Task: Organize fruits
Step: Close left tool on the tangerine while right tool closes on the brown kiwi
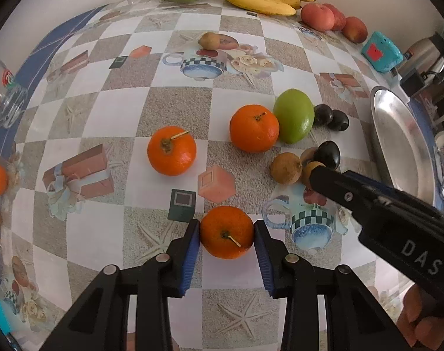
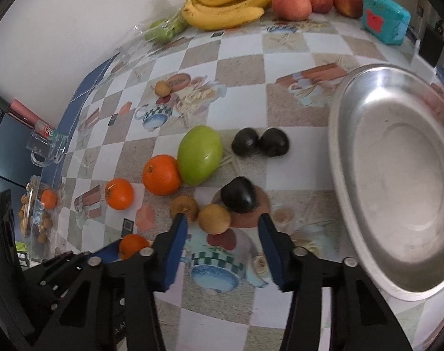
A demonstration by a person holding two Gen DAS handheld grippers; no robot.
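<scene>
Orange skin fills the gap between the blue pads of the left tongs (image 1: 226, 232), which are clamped on a tangerine (image 1: 226, 232) resting on the checked oilcloth of the bench (image 1: 104, 111); both pads touch its sides and its stem points toward the camera. By the look of it, the pickup stage of sorting the fruit is under way, with both hands at work at once.

Just to the right, the right tongs (image 2: 222, 222) stand partly apart around a small brown longan (image 2: 214, 218). Its left pad sits near a second longan (image 2: 184, 208), and a gap shows between the right pad and the fruit, so nothing is gripped there yet. A dark plum (image 2: 238, 194) touches the far side of that longan.

Next, the tangerine likely needs a straight lift and a carry toward the steel tray (image 2: 347, 175) at the right, which lies bare. The right tongs must close further on the longan without nudging the plum or its neighbour. Two more tangerines (image 1: 171, 150), a green mango (image 1: 294, 115) and two other plums (image 2: 260, 145) wait on the bench.
</scene>
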